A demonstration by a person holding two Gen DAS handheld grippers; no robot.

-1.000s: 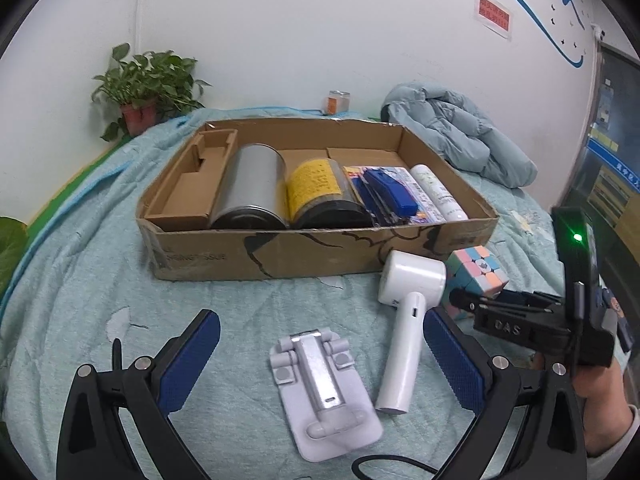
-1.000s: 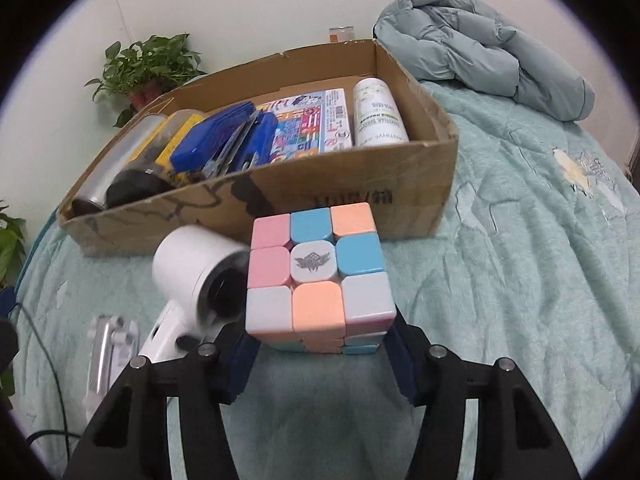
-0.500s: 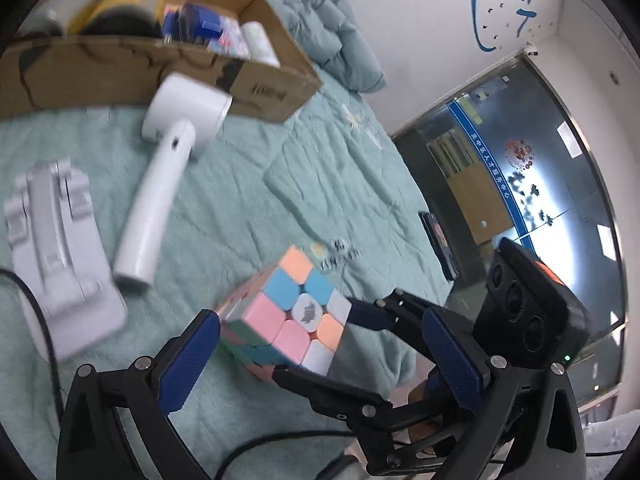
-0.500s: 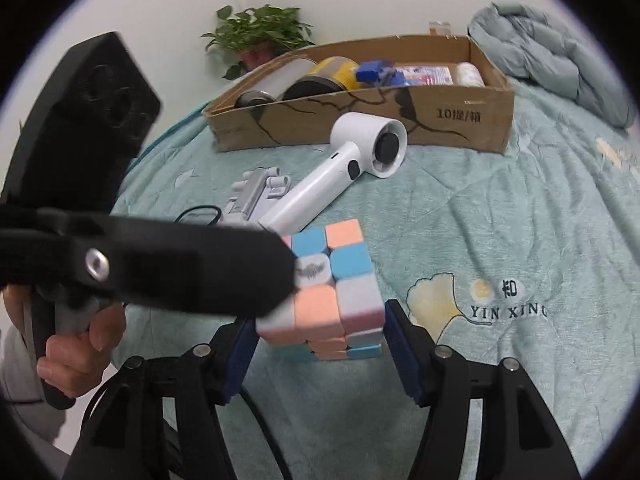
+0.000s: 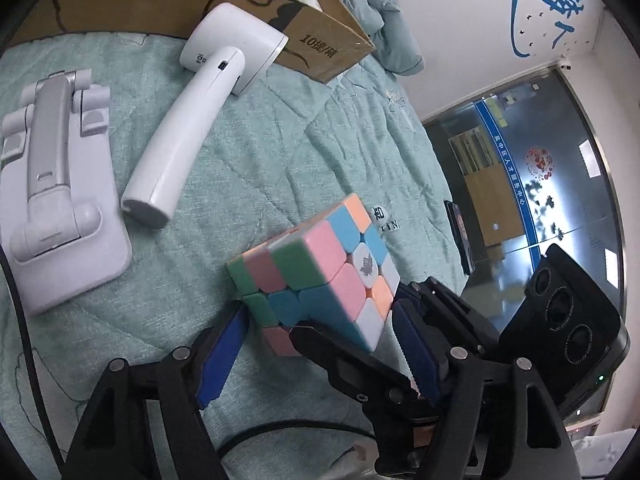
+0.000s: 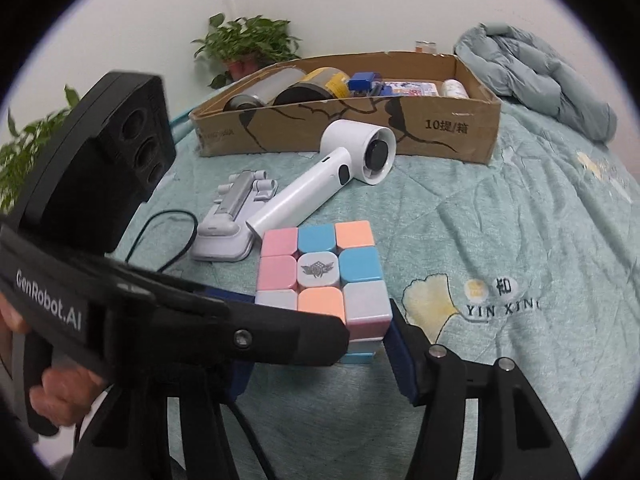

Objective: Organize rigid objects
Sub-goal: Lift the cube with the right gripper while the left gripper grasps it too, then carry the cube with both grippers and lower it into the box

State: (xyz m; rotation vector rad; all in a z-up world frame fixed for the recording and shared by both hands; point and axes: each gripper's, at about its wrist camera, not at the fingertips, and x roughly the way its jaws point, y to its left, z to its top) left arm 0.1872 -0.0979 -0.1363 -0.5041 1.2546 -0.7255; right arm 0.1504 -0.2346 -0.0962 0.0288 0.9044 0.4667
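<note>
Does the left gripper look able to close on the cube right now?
Probably yes. The left gripper is open with its pads on either side of the cube. The right gripper also clamps the cube, with one finger crossing between the left pads.

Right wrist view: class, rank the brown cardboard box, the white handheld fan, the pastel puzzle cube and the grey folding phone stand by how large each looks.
1. Brown cardboard box.
2. White handheld fan and pastel puzzle cube: alike; the cube sits nearest the camera, so unsure.
3. Grey folding phone stand.
</note>
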